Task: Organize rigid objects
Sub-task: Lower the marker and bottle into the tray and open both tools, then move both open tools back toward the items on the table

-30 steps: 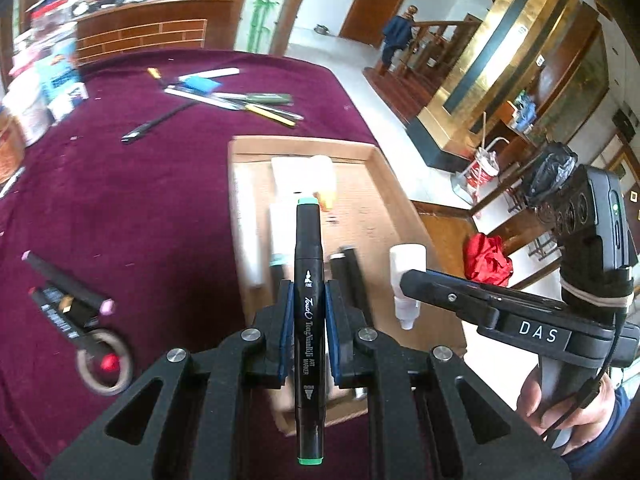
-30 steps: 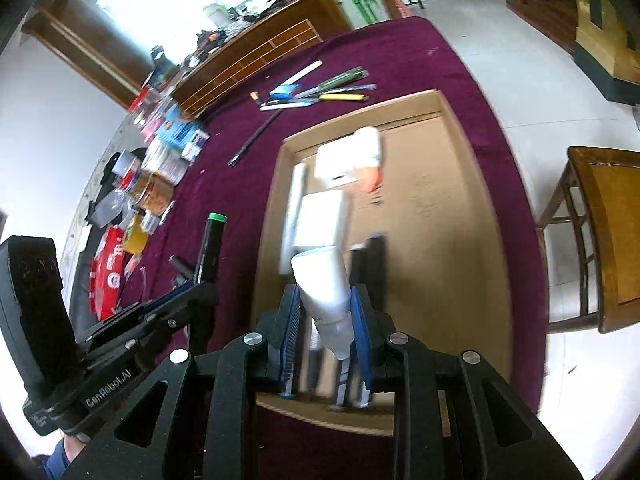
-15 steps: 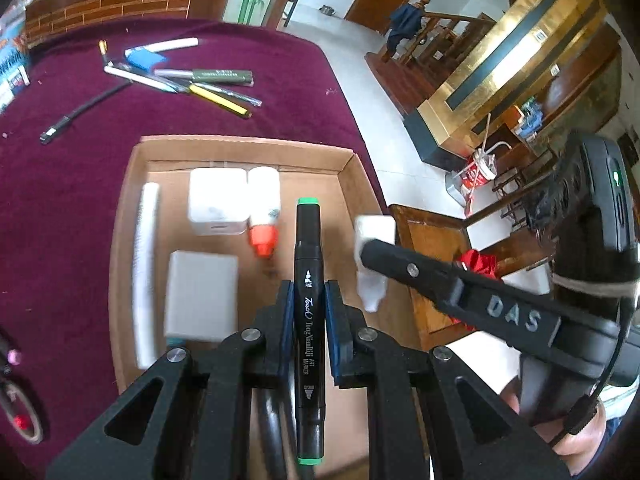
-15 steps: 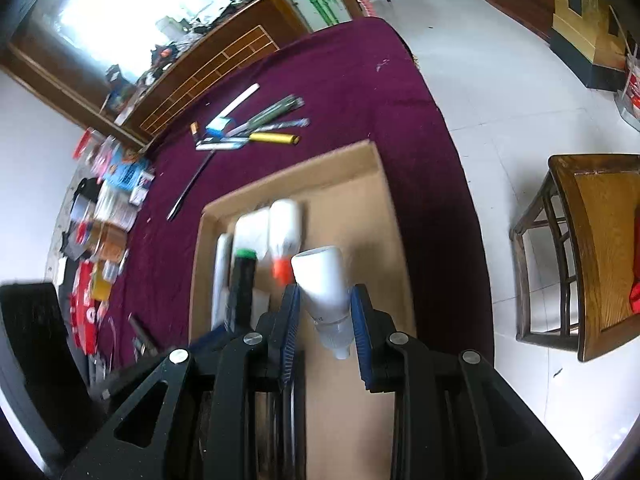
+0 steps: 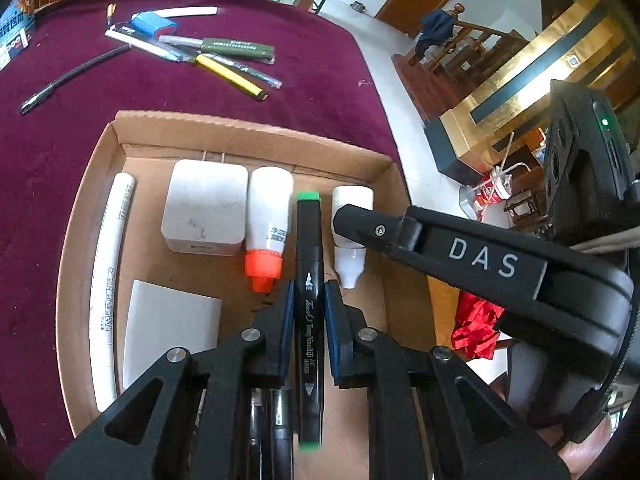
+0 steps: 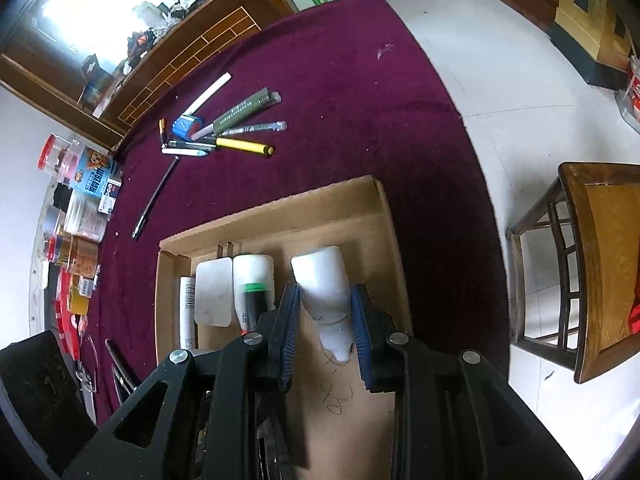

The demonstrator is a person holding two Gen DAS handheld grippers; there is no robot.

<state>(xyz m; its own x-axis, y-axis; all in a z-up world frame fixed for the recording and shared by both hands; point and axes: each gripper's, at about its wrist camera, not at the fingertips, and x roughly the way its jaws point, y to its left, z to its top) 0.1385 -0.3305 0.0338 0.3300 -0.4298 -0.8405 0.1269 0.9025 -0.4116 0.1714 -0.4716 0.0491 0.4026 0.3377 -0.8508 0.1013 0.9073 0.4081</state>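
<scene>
My left gripper [image 5: 307, 312] is shut on a black marker with green ends [image 5: 309, 276], held over the cardboard tray [image 5: 96, 184]. My right gripper [image 6: 326, 320] is shut on a white squeeze bottle [image 6: 324, 284], low over the tray's right part [image 6: 384, 216]; that bottle also shows in the left wrist view [image 5: 352, 204] under the right gripper's finger. In the tray lie a white bottle with an orange cap [image 5: 266, 224], a white box [image 5: 206, 212], a white tube [image 5: 110, 264] and a grey-white block [image 5: 168, 336].
Several pens and a blue case [image 5: 154, 26] lie on the maroon tablecloth [image 5: 60, 120] beyond the tray. Jars and packets [image 6: 80, 196] crowd the table's left side. A wooden chair [image 6: 592, 264] stands right of the table. More black markers lie under my left gripper.
Both grippers moved forward over the tray and lower. The white bottle and the marker now sit side by side near the tray's far end, right of the orange-capped bottle.
</scene>
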